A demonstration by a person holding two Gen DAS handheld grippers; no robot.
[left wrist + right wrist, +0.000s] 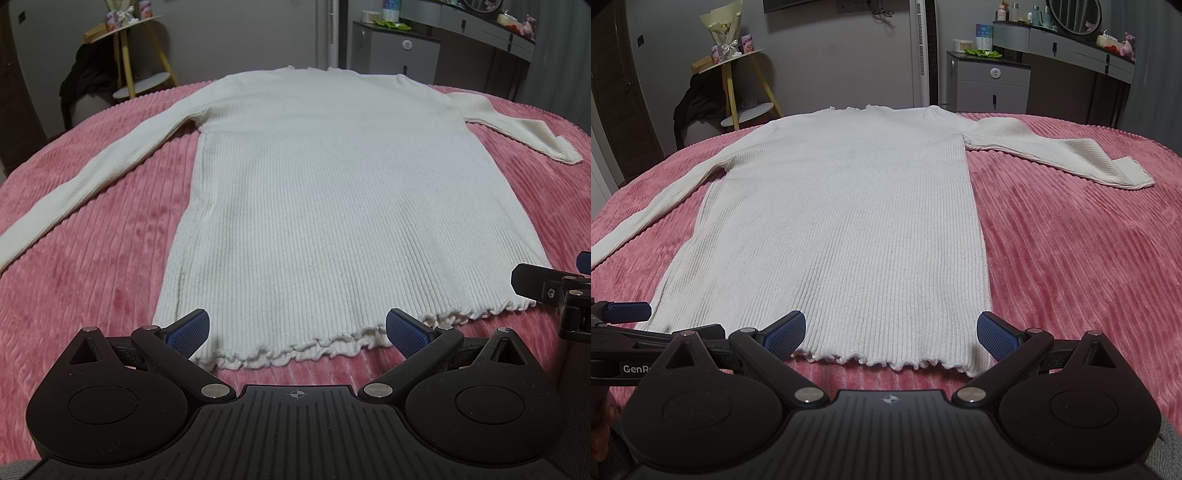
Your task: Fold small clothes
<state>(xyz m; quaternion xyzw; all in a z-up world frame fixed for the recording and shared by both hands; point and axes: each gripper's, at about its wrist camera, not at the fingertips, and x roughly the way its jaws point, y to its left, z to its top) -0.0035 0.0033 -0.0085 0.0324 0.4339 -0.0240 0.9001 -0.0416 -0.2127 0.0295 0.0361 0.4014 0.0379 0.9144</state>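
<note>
A white ribbed long-sleeved sweater [317, 206] lies flat on a pink corduroy bed cover [103, 258], hem toward me, both sleeves spread out to the sides. It also shows in the right wrist view [849, 229]. My left gripper [297, 330] is open and empty, its blue pads either side of the hem's left part, just above the frilled edge. My right gripper [891, 332] is open and empty over the hem's right corner. The right gripper's finger shows at the right edge of the left wrist view [546, 286]. The left gripper's finger shows at the left of the right wrist view [628, 312].
The left sleeve [92, 177] runs out to the left, the right sleeve [1071, 155] to the right. Beyond the bed stand a yellow-legged side table [738, 85] with dark cloth, a white tower fan [923, 55], and a grey dresser [993, 81].
</note>
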